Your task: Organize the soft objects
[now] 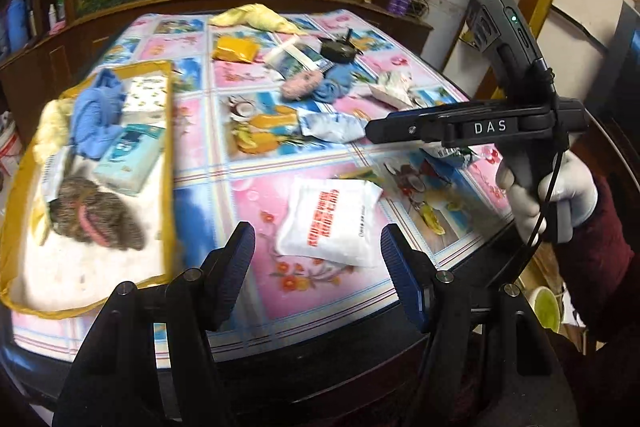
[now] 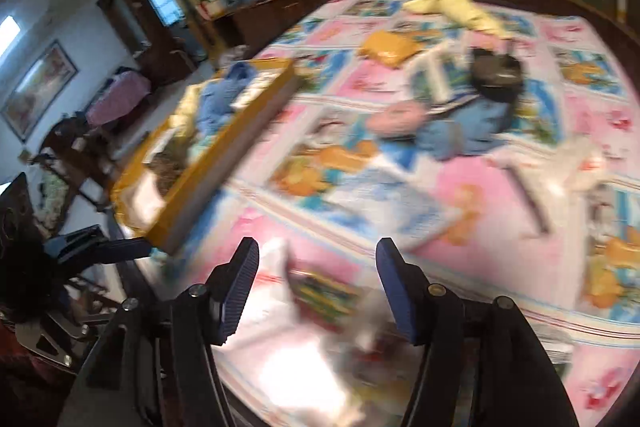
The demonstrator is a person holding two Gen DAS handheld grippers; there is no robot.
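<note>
Soft objects are lying in two lots: some already sitting in the yellow-rimmed bin (image 1: 170, 163) at the table's left, the rest scattered over the patterned tablecloth (image 1: 224, 203). I am judging the sorting partly done. I am holding my left gripper (image 1: 318, 267) wide open and empty over the white tissue pack (image 1: 330, 223) near the front edge, probably my next pick. My right gripper (image 2: 316, 287) is hanging open too, gripping nothing, above blurred packets. Next I am needing to lower and close squarely.

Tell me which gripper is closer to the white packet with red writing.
Left. The left gripper sits right at the white packet, which lies just ahead between its open fingers. The right gripper hovers farther back over the table, beyond the packet.
</note>
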